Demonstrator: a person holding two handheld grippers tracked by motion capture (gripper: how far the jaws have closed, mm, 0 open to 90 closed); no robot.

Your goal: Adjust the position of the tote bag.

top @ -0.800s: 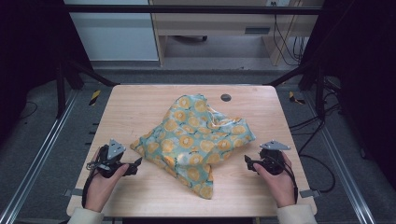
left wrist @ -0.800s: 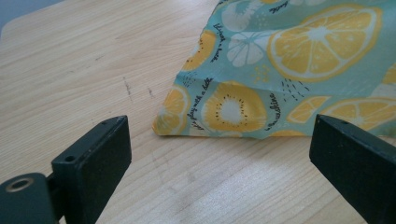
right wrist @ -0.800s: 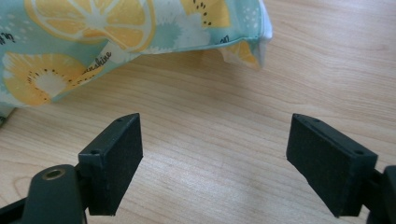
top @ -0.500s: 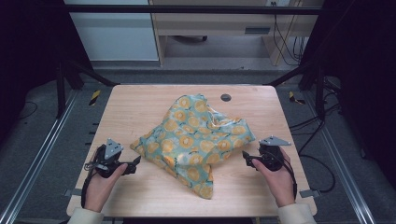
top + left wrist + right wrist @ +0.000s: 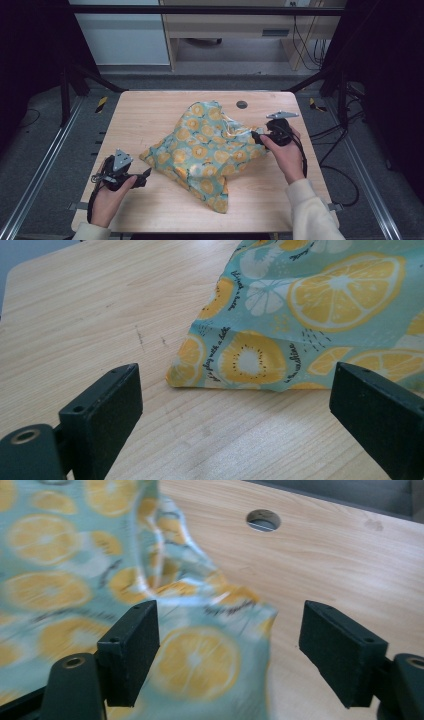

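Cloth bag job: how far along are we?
Early. The cloth bag lies rumpled and ungripped on the table. In hand: the right gripper, jaws open, is at its far corner. The left gripper, open, waits short of the near corner. Gripping remains.

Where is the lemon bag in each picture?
High view: the lemon bag lies mid-table, between both hands.
Left gripper view: its corner sits upper right, beyond the open jaws.
Right gripper view: its edge fills the left and centre, between the open jaws.
Shared landmark: the round hole in the wooden table, also in the right gripper view.
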